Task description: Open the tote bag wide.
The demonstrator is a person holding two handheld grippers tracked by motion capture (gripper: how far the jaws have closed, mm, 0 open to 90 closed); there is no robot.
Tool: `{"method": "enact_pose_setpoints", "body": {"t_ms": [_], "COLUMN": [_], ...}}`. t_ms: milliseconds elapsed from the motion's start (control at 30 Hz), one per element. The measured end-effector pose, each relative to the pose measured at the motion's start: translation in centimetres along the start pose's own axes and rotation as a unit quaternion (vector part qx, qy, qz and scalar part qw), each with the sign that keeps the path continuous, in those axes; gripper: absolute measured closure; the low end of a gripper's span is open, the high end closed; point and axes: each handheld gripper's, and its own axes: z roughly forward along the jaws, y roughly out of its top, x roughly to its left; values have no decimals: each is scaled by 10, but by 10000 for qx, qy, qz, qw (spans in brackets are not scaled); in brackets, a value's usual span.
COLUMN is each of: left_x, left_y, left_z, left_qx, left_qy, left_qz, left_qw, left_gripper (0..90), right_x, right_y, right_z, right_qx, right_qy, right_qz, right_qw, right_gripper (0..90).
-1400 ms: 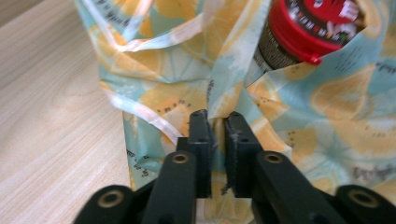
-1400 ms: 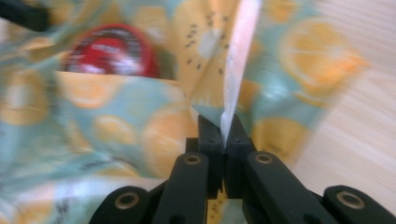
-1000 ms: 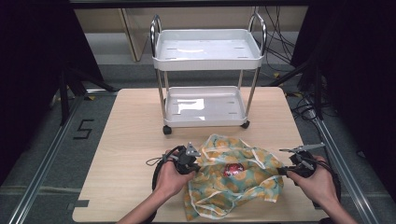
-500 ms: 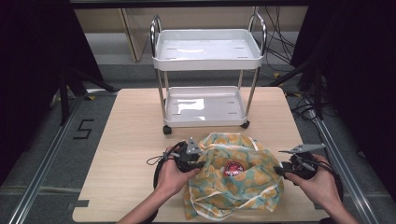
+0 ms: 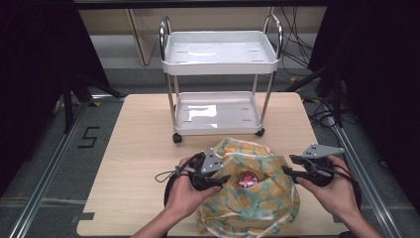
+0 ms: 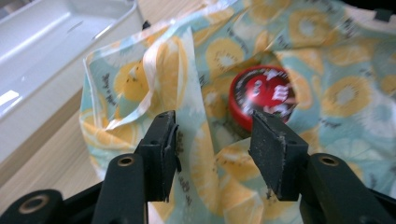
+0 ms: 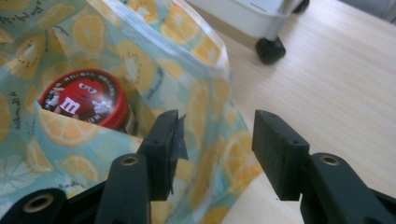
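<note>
bag [image 5: 257, 198] on surface, mouth parted | red-lidded tin [image 5: 246, 179] inside | left tongs [image 6: 212, 140], right tongs [image 7: 217, 140] agape, gripping nothing | cart [image 5: 220, 52] bare

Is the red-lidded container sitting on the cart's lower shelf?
No: the red-lidded container lies inside the lemon-print bag on the table, in front of the cart.

- white two-shelf trolley [image 5: 220, 52] parked at the far edge of the tabletop [image 5: 138, 148], roughly centred, both shelves bare
- it's got chrome handles [image 5: 164, 27] and little black casters [image 5: 177, 138] sitting on the wood
- a black "5" marking [image 5: 89, 137] on the floor off the left edge
- tangle of cables [image 5: 297, 34] on the floor past the far right corner
- metal rail [image 5: 44, 193] running along the left side
</note>
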Motion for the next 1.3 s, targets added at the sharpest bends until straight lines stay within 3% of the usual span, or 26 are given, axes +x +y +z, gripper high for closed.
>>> {"method": "enact_pose_setpoints", "body": {"t_ms": [33,100,133,167,200,300,333,367,467,500,533,567,700,800,867,900,933,967,1000,1033,1100,1133,1167,1200,1233,1300], "left_x": [-1,0,2,5,8,16,18,20,27,29,30,32,36,39,39,38,38,37,37,34,32,31,27,27,23,20], "left_y": [1,2,0,-1,-3,-10,-11,-14,-21,-23,-25,-27,-30,-33,-33,-30,-30,-29,-27,-22,-19,-17,-13,-13,-8,-6], "left_z": [0,1,3,6,8,18,19,23,33,36,39,44,50,53,53,49,49,47,43,34,29,25,17,17,9,6], "left_qx": [-8,32,110,232,325,513,576,604,723,754,768,806,885,964,940,869,869,776,681,459,357,270,84,84,-72,-125], "left_qy": [-21,-12,19,45,78,99,128,128,185,179,146,149,169,172,157,190,190,205,197,196,164,146,76,76,75,44], "left_qz": [11,62,62,85,108,-3,70,-25,-131,-148,-214,-250,-289,-303,-318,-233,-233,-315,-272,-183,-187,-157,-151,-151,-127,-107], "left_qw": [10000,10000,9999,9997,9994,9986,9982,9981,9971,9969,9967,9963,9955,9947,9949,9958,9958,9963,9971,9986,9991,9994,9998,9998,9999,9999], "left_gripper": [510,520,537,568,610,644,681,691,705,705,705,706,711,709,690,655,597,540,540,467,450,436,427,421,415,414], "right_x": [0,7,3,6,5,2,3,0,-4,-4,-7,-9,-10,-9,-10,-8,-8,-7,-7,-5,-5,-6,-7,-4,-6,-5], "right_y": [2,5,7,8,9,8,5,5,2,0,-1,-2,-6,-8,-9,-9,-9,-8,-8,-7,-7,-6,-5,-5,-4,-4], "right_z": [1,4,6,8,13,19,28,29,35,38,40,42,48,50,50,50,50,49,49,48,49,47,49,48,49,48], "right_qx": [-26,46,71,152,314,490,585,728,798,752,816,916,865,978,1097,1124,1124,1121,1121,1080,994,1092,931,989,901,951], "right_qy": [17,64,68,108,131,165,187,211,161,165,100,113,102,100,143,178,178,185,185,192,159,183,106,114,109,110], "right_qz": [-117,-60,-323,-155,-219,-188,21,42,-57,69,-66,7,50,75,25,187,187,228,228,292,304,244,88,172,64,36], "right_qw": [9999,10000,9994,9997,9992,9985,9981,9971,9967,9970,9966,9957,9962,9951,9939,9933,9933,9933,9933,9935,9945,9936,9956,9949,9959,9954], "right_gripper": [538,593,634,682,766,825,872,882,893,894,895,896,897,898,898,895,895,894,894,894,894,894,894,894,894,894]}}
